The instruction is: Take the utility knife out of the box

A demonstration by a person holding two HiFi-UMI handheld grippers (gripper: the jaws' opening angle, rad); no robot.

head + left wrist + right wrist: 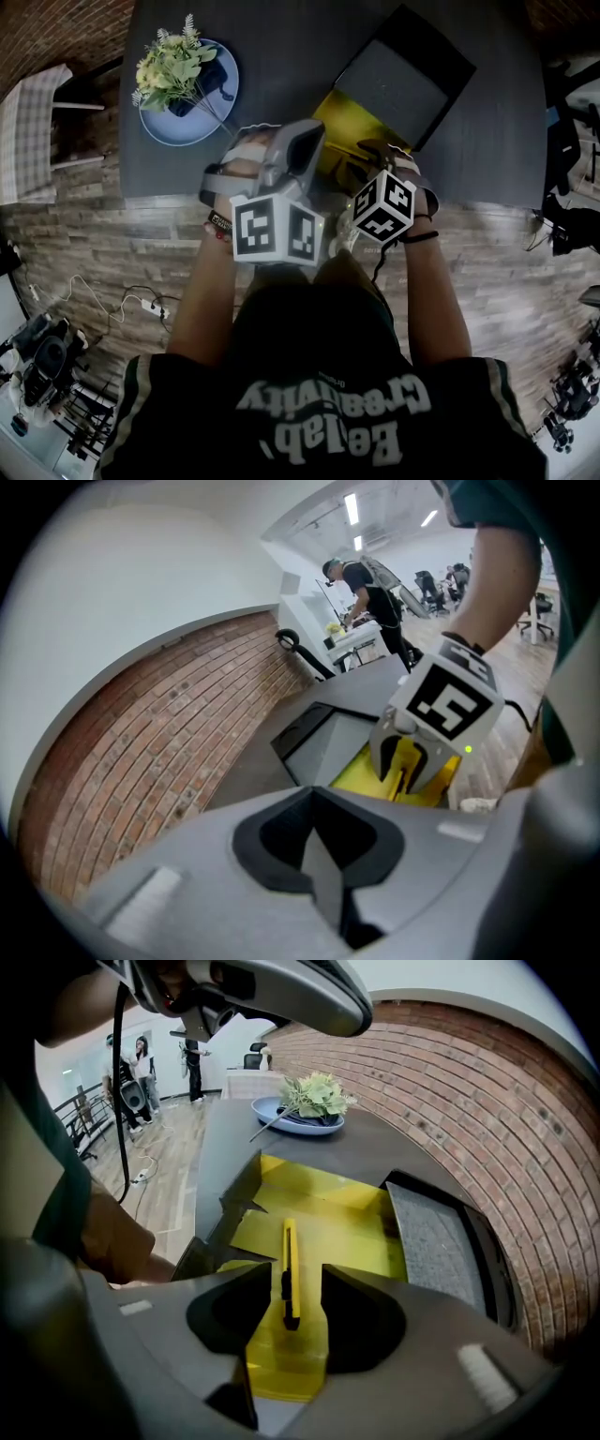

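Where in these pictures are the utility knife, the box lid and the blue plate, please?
utility knife [292,1269], right gripper view, middle of its yellow handle.
box lid [401,80], head view, its grey inner lining.
blue plate [178,131], head view, bare near rim.

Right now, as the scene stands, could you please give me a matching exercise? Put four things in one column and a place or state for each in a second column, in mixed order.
Things:
1. utility knife
2. flowers
3. left gripper
4. right gripper

Places or states:
A. on the blue plate
B. jaws together, nothing between them
C. lying flat in the yellow box
D. jaws apart, the knife between them, not gripped

Pairs: 1-C, 2-A, 3-B, 4-D
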